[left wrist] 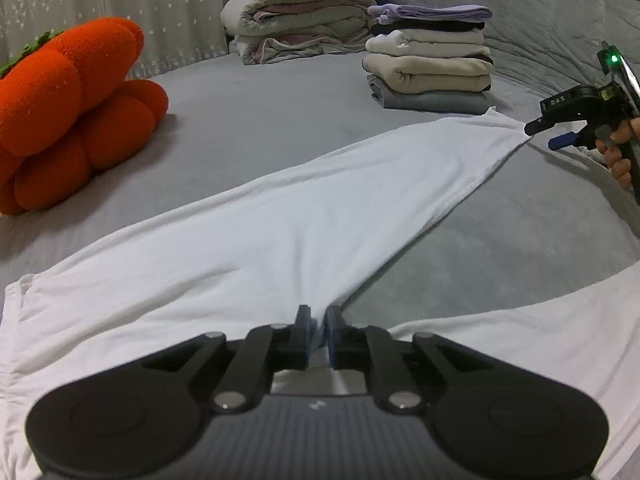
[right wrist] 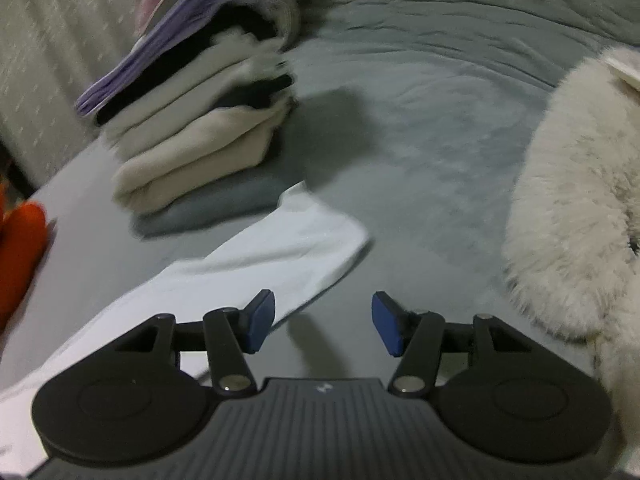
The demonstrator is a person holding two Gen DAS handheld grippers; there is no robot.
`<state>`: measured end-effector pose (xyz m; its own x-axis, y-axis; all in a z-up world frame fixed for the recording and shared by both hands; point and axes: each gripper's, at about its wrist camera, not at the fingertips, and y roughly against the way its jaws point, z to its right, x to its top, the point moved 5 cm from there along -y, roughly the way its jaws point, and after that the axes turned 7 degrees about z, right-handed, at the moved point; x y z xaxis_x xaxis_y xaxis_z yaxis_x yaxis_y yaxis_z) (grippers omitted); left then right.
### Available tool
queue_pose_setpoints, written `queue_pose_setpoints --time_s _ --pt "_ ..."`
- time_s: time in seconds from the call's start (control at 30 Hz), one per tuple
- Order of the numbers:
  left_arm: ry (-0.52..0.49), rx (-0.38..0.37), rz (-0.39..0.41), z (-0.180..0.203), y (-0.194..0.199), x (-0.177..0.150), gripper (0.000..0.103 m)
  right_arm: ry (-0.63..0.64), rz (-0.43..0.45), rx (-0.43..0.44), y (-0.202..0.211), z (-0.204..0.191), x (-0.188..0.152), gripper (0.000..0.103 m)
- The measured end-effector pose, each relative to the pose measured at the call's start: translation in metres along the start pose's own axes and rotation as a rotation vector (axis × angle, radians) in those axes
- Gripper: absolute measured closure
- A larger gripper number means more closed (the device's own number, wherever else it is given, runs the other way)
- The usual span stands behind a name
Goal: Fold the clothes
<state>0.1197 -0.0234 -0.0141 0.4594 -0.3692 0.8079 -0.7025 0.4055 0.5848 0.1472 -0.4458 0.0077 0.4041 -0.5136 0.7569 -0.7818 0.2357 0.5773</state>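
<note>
A white garment (left wrist: 256, 240) lies spread on the grey bed, with one long part stretched towards the far right. My left gripper (left wrist: 318, 328) is shut on a fold of the white garment at its near edge. My right gripper (right wrist: 324, 326) is open and empty, just above the bed beside the far end of the white garment (right wrist: 280, 248). The right gripper also shows in the left wrist view (left wrist: 548, 134), open, at the garment's far tip, held by a hand.
A stack of folded clothes (left wrist: 430, 64) stands on the bed behind the garment; it also shows in the right wrist view (right wrist: 200, 120). A pile of folded bedding (left wrist: 304, 12) sits further back. An orange plush toy (left wrist: 68, 112) lies left. A white fluffy toy (right wrist: 580, 200) lies right.
</note>
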Motion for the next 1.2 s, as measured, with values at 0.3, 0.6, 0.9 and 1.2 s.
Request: queue_pose_setpoints --time_s 0.3,0.6,0.9,1.2 --pt "-0.037 -0.029 -0.006 0.0 0.005 -0.001 0.101 0.009 0.024 -0.078 -0.007 0.014 0.007 0.103" --pt "-0.005 -0.074 -0.01 -0.005 0.002 0.005 0.09 0.048 0.093 0.007 -0.005 0.002 0.037 0.049" --pt "0.013 -0.125 0.024 0.005 -0.007 0.007 0.089 0.243 0.112 0.018 -0.06 -0.018 0.04 0.059" --pt "0.016 -0.139 0.007 0.004 -0.012 0.006 0.088 0.377 0.159 -0.079 -0.082 -0.018 0.048 0.103"
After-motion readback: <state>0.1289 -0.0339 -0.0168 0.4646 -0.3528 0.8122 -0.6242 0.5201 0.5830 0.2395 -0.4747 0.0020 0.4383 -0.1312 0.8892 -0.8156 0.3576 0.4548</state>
